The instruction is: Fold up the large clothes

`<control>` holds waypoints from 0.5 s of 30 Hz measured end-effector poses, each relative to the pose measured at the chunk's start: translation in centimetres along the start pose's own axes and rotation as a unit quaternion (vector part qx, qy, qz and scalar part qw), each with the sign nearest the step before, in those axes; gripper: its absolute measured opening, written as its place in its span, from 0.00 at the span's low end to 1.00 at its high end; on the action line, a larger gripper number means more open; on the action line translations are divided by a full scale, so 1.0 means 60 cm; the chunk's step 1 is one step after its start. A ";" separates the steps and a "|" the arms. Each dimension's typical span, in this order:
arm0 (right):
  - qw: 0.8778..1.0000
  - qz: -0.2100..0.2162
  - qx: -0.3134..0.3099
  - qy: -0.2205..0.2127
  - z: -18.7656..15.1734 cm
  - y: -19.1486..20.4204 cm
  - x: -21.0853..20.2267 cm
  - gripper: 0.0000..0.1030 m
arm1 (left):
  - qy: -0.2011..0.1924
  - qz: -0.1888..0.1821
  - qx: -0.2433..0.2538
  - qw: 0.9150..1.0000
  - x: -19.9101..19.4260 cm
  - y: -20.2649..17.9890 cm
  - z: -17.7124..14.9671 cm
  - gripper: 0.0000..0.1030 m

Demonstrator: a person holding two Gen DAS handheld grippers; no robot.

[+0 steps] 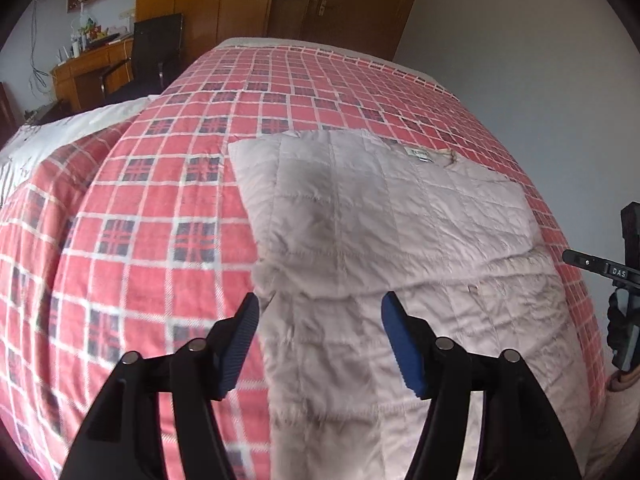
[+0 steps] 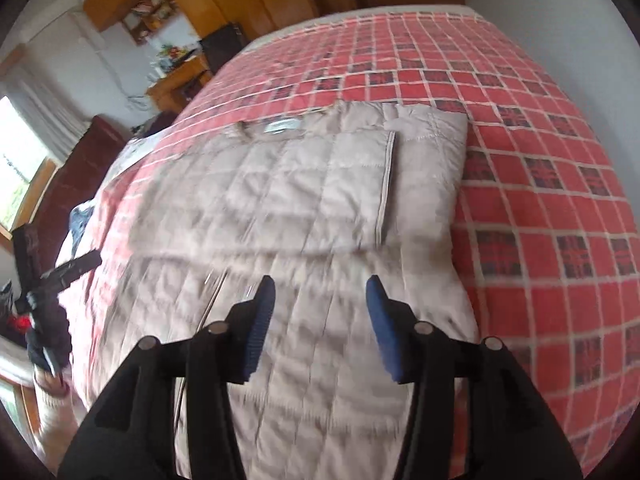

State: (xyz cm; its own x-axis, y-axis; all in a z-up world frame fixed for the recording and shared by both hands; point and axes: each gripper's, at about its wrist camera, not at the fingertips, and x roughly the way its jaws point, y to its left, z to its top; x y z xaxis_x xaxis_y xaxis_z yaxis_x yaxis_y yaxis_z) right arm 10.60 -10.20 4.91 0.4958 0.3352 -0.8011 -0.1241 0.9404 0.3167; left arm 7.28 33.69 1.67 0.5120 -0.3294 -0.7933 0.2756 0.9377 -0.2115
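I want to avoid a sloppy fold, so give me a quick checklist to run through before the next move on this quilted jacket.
1. Left gripper open and empty: ok, jaws spread over the jacket.
2. Right gripper open and empty: ok.
3. Jacket lying on the plaid bedspread, not hanging off the far or side edges: ok; the near hem is hidden.
4. Sides already folded inward: ok, one flap edge lies on top.
5. Fabric smooth: not ok, the near half is wrinkled.
6. Collar label end flat: ok.
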 end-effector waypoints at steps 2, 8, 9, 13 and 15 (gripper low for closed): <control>1.000 0.001 -0.019 -0.001 -0.045 0.000 -0.037 0.60 | 0.004 -0.002 0.002 1.000 -0.042 0.018 -0.043 0.71; 0.999 0.008 -0.030 0.023 -0.204 -0.027 -0.109 0.67 | 0.046 -0.010 0.011 0.999 -0.107 0.042 -0.187 0.73; 0.999 0.007 -0.022 0.030 -0.230 -0.033 -0.116 0.67 | 0.052 -0.020 0.010 0.998 -0.114 0.042 -0.207 0.73; 0.999 -0.006 0.007 0.037 -0.298 -0.061 -0.141 0.69 | 0.063 -0.028 -0.004 0.998 -0.124 0.043 -0.275 0.75; 0.999 0.010 0.027 0.043 -0.323 -0.074 -0.146 0.70 | 0.074 -0.029 -0.011 0.997 -0.119 0.045 -0.298 0.76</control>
State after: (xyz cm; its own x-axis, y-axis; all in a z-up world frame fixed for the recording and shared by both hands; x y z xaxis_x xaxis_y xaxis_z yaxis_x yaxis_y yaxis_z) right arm -9.85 -16.21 0.69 0.4179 0.3594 -0.8344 -0.0859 0.9299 0.3576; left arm -10.21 40.53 -3.44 0.3696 -0.3648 -0.8546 0.2823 0.9203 -0.2707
